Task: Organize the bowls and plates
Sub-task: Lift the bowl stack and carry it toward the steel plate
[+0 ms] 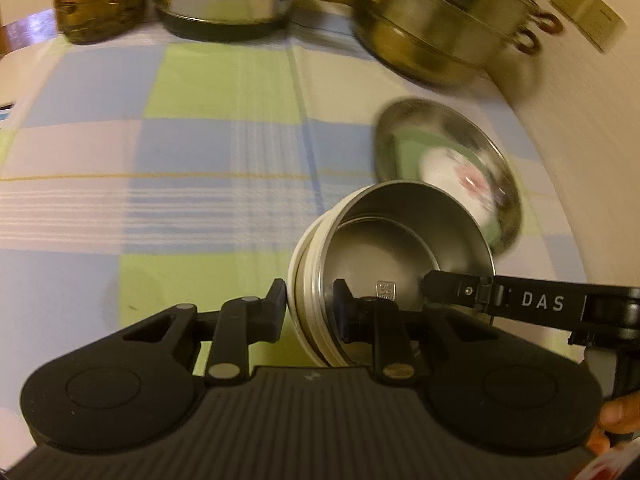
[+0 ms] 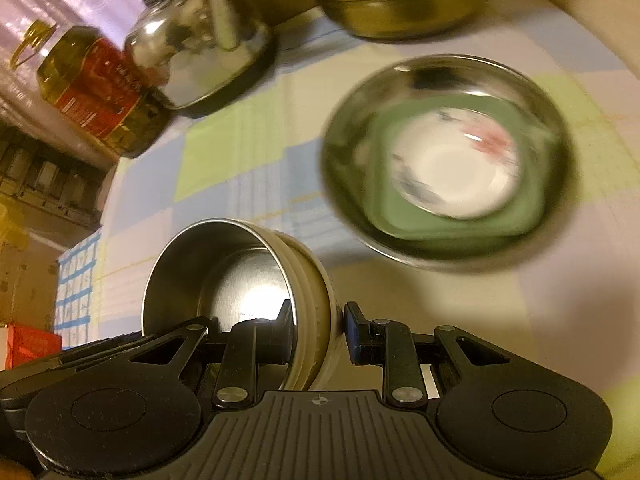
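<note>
Both claws pinch opposite rim walls of one cream-sided steel bowl (image 1: 394, 256), the left claw (image 1: 310, 312) and the right claw (image 2: 318, 332), holding it tilted above the checked tabletop (image 1: 200, 140). Beyond sits a steel plate (image 2: 448, 160) stacked with a green dish (image 2: 460, 224) and a white saucer (image 2: 456, 168).

Table covered by a checked cloth in pale blue, green and pink squares (image 1: 224, 128), warm indoor light. Plain cream wall (image 1: 580, 128) at right of the left wrist view. Dark wooden shelf unit (image 2: 44, 184) at left of the right wrist view, blurred.
</note>
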The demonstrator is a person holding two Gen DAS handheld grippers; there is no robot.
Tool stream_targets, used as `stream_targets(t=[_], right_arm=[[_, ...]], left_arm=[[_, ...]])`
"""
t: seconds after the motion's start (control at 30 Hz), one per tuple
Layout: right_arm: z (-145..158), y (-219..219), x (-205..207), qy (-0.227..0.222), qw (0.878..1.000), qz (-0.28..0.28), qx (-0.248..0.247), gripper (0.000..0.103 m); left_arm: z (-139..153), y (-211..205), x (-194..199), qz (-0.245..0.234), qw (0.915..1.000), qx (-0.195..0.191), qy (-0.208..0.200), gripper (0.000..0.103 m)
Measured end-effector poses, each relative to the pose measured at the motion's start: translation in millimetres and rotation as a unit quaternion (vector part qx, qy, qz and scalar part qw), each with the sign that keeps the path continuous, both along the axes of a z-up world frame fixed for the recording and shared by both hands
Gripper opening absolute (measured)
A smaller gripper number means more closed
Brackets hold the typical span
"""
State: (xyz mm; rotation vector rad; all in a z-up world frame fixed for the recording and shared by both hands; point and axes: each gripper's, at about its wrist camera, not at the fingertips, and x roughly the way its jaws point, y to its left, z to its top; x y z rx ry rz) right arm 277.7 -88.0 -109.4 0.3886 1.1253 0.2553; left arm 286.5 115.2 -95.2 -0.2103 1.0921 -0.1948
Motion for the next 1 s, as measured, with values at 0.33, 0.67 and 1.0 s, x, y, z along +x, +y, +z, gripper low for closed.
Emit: stream_targets(t=[0.33,0.67,1.0], right_arm=[[-1.7,-60.7,-35.1,0.021,0.998,-0.052,-0.017,0.026],[-0.9,-83.7,-42.8,0.001,0.999,-0.034,-0.028,0.026],[7.5,-84.2,-50.8,-0.056,0.997,0.027,-0.054,0.026]], left_arm=[[-10.1,-61.5,-21.4,-0.048,0.9987,-0.013,0.014,0.022],[-10.2,-84.3,-33.1,-0.034,0.9994,-0.008,0.006,0.022],[-3.3,-88.6,-41.2,-0.011,0.9997,0.007,-0.023,0.019]])
